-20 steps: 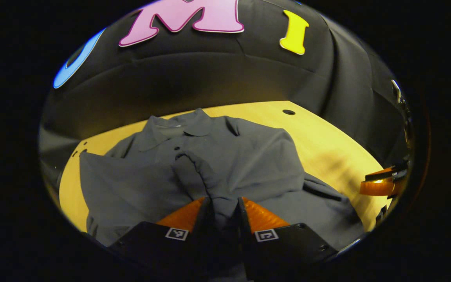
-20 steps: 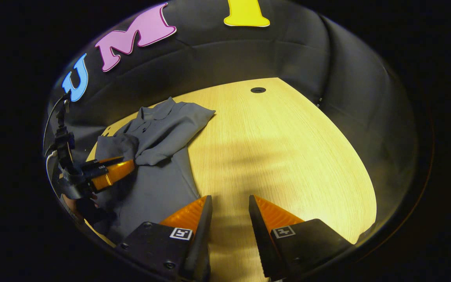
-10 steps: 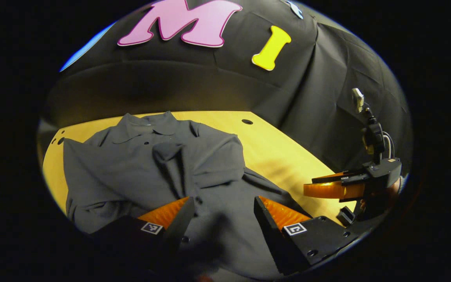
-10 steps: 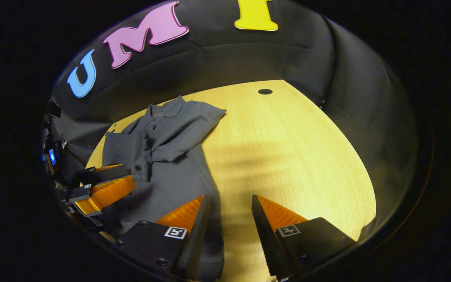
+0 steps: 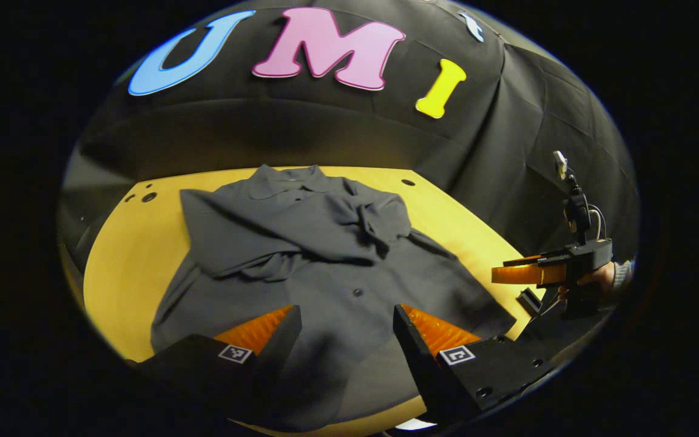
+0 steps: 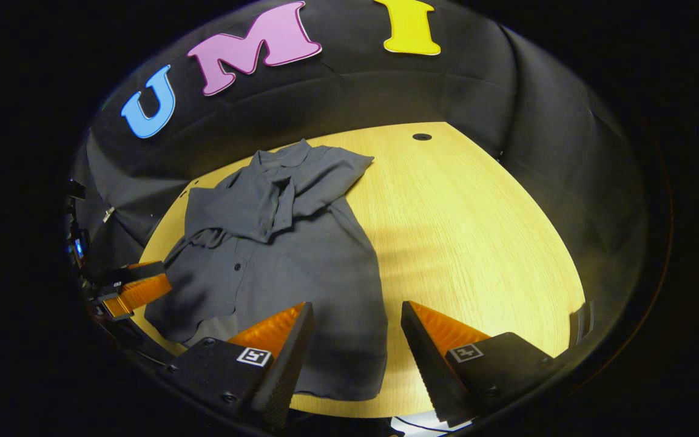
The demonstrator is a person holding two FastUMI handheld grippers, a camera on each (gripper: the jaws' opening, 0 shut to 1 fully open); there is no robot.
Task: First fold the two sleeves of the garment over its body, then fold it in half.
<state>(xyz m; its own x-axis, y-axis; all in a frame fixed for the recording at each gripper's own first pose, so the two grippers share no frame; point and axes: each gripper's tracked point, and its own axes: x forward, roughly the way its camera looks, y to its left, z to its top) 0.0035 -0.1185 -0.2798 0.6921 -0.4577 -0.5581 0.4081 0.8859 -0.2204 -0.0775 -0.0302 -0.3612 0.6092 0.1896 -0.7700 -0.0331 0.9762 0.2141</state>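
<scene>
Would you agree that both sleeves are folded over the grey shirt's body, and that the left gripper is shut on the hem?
Not quite: the left gripper is open, its fingers spread apart above the shirt and pressing on nothing, as the left gripper view shows. The rest holds: both sleeves lie folded over the body.

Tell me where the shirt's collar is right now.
In the left gripper view the collar lies at the shirt's far end, by the table's back edge under the booth wall; both sleeves lie folded just below it.
</scene>
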